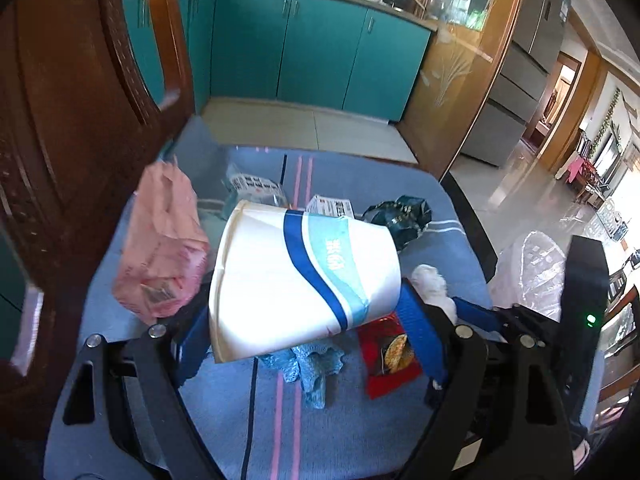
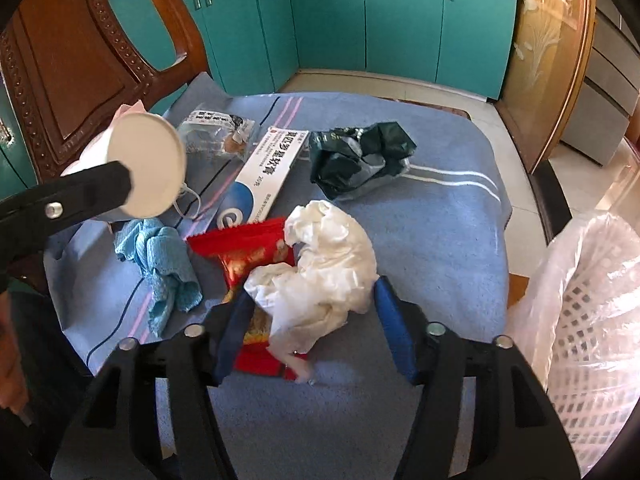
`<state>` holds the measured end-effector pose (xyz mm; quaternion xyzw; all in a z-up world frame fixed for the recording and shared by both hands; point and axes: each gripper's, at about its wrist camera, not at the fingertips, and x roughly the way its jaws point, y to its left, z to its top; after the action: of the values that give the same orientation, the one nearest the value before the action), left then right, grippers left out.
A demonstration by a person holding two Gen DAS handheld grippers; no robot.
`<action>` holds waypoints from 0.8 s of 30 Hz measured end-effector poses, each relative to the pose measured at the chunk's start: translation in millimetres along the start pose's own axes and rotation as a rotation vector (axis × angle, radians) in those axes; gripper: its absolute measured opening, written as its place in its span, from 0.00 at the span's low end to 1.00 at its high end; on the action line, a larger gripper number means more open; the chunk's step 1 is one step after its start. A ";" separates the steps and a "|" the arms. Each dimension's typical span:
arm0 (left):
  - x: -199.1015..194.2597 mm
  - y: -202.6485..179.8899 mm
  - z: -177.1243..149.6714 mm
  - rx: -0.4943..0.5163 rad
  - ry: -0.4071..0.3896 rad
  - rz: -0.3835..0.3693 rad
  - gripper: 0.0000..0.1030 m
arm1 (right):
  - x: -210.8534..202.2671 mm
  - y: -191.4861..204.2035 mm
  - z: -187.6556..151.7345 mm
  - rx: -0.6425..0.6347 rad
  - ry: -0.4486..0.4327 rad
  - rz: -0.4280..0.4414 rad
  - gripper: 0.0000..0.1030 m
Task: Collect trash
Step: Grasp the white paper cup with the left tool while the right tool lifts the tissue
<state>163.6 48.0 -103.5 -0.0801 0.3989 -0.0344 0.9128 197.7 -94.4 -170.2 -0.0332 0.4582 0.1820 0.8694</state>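
The paper cup (image 1: pixel 304 280) lies on its side between the blue pads of the left tongs (image 1: pixel 306 320), clamped across its wall and lifted clear of the cloth, probably so it can be carried to the bag-lined white basket (image 2: pixel 588 320) standing off to the right of both tools. The right tongs (image 2: pixel 316 320) stand open, their pads on either side of a crumpled white tissue (image 2: pixel 324 264) without visibly pinching it, so this looks like the next piece lined up for a grasp. The tissue rests partly on a red snack wrapper (image 2: pixel 244 248); just left of that lies a crumpled blue cloth (image 2: pixel 164 268). Ahead of the right tongs sit a white-and-blue ointment box (image 2: pixel 264 176), a dark green wrapper (image 2: pixel 360 160) and a clear printed packet (image 2: pixel 216 132); a pink bag (image 1: pixel 160 248) is left of the held cup. Everything lies on a blue striped tablecloth (image 2: pixel 440 240), with a carved wooden chair (image 2: pixel 68 60) at the far left, teal cabinets (image 2: pixel 400 20) beyond and pale floor tiles.
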 end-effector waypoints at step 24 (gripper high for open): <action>-68.5 -18.3 -13.9 0.055 -0.121 0.055 0.82 | -105.8 -40.0 -10.0 0.082 -0.195 -0.065 0.37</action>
<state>106.8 37.1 -60.1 -0.0459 0.3440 -0.0152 0.9377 149.3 -164.2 -94.8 0.0054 0.3770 0.1372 0.9160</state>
